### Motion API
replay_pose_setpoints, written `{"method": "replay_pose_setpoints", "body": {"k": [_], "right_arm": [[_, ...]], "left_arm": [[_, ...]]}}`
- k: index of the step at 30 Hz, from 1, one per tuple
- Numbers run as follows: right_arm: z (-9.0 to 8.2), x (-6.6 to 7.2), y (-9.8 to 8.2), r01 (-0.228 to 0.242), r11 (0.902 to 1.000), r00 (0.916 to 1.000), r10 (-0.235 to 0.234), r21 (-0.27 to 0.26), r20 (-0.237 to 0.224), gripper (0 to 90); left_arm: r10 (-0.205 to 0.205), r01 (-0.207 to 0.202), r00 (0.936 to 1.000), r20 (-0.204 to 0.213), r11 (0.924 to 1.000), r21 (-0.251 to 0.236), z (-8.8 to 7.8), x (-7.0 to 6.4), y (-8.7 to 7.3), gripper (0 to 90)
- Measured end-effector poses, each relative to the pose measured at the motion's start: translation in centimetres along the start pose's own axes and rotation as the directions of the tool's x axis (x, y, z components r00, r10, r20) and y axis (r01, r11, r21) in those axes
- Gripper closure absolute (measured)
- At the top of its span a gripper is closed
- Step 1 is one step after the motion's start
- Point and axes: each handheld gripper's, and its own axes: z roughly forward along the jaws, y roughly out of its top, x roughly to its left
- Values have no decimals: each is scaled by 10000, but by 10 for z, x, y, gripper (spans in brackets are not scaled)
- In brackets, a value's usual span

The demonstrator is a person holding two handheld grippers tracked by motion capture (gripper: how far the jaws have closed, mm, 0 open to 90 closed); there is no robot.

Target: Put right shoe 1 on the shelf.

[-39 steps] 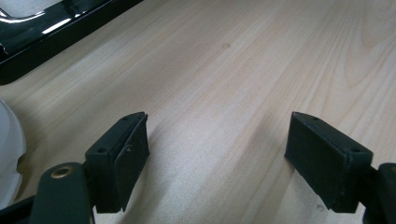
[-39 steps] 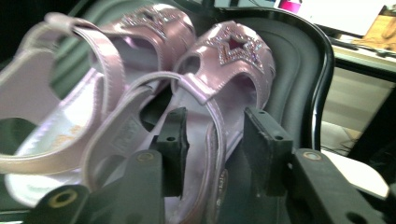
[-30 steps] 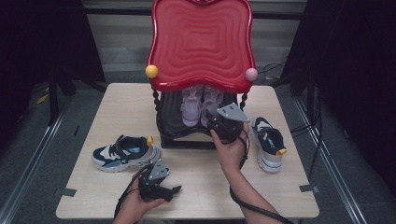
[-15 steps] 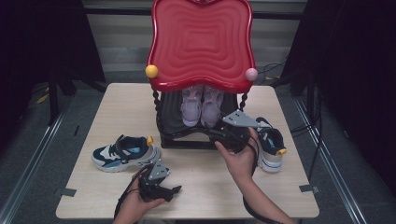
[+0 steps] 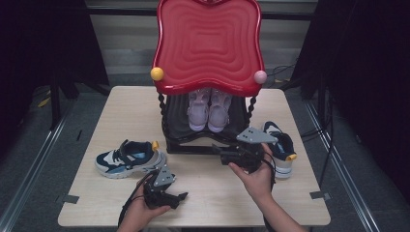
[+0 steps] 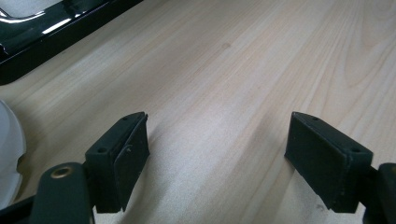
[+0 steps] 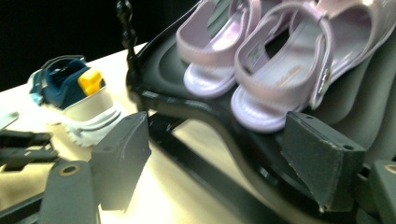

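Two lilac sandals [image 5: 208, 108] stand side by side on the black lower shelf [image 5: 186, 145] of a rack with a red wavy top [image 5: 208, 43]. My right gripper [image 5: 221, 154] hovers just in front of that shelf and points at it. In the right gripper view the sandals [image 7: 280, 65] lie beyond the jaws, which have just been opening; the gripper [image 7: 215, 158] is open with nothing between them. My left gripper [image 5: 180, 197] rests near the table's front edge. It is open over bare wood in the left gripper view [image 6: 217, 154].
A blue and white sneaker [image 5: 126, 157] lies left of the rack, its mate [image 5: 280, 145] at the right, close behind my right hand. The wooden table [image 5: 212, 193] has free room between the two hands. Dark floor surrounds the table.
My right hand has drawn back from the sandals on the shelf toward the table's near side, sinking a little. The left hand has stayed where it was.
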Motion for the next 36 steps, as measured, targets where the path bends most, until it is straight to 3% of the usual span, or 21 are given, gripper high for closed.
{"method": "replay_pose_setpoints", "body": {"k": [12, 19, 36], "right_arm": [[-16, -8, -26, -163, 9989, 9991, 181, 446, -386, 172], [-21, -10, -41, -5, 9973, 9962, 69, 733, -863, 148], [-29, -16, -84, 128, 9825, 9904, 132, 1860, -1379, 145]], "left_arm": [[-5, 5, 10000, -3, 10000, 2, 0, 0, 0, 208], [-46, 46, 10000, -4, 10000, -36, 0, 0, 0, 208], [-44, 44, 10000, -7, 10000, -30, 0, 0, 0, 208]]}}
